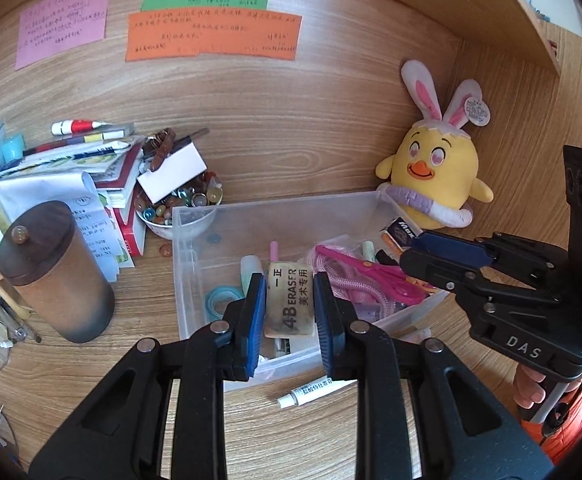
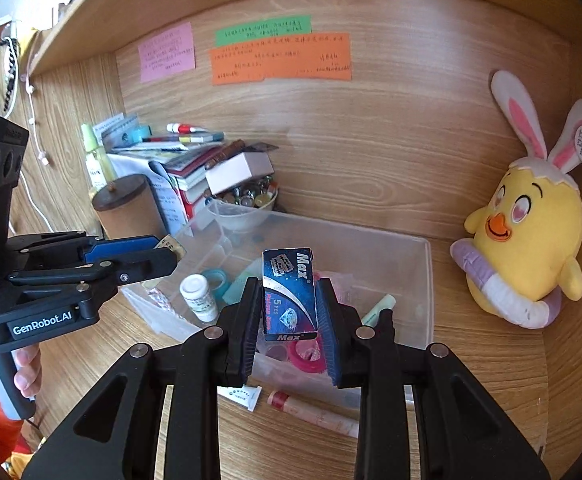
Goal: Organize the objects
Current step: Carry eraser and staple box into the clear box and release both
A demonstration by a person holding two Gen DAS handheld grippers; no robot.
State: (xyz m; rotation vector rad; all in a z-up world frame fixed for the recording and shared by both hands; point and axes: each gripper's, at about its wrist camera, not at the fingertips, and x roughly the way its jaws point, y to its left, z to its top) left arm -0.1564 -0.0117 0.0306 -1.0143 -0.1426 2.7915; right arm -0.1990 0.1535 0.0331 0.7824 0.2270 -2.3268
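Note:
My left gripper (image 1: 289, 286) is shut on a worn beige 4B eraser (image 1: 289, 302), held above the clear plastic box (image 1: 275, 208). My right gripper (image 2: 289, 290) is shut on a small dark blue Max box (image 2: 289, 294), also over that clear plastic box (image 2: 391, 240). In the left wrist view the right gripper (image 1: 413, 246) comes in from the right with the Max box (image 1: 398, 233) at its tips. In the right wrist view the left gripper (image 2: 171, 250) shows at left with the eraser (image 2: 171, 245). Inside the box lie pink scissors (image 1: 367, 270), tape rolls (image 1: 221, 300) and a white bottle (image 2: 199, 294).
A yellow plush chick (image 1: 435, 176) sits at the back right corner. At left stand a brown lidded jar (image 1: 57, 272), a pile of books (image 1: 91, 172) and a bowl of beads (image 1: 179, 204). Small tubes (image 1: 311, 394) lie on the desk before the box. Paper notes (image 1: 211, 36) hang on the wall.

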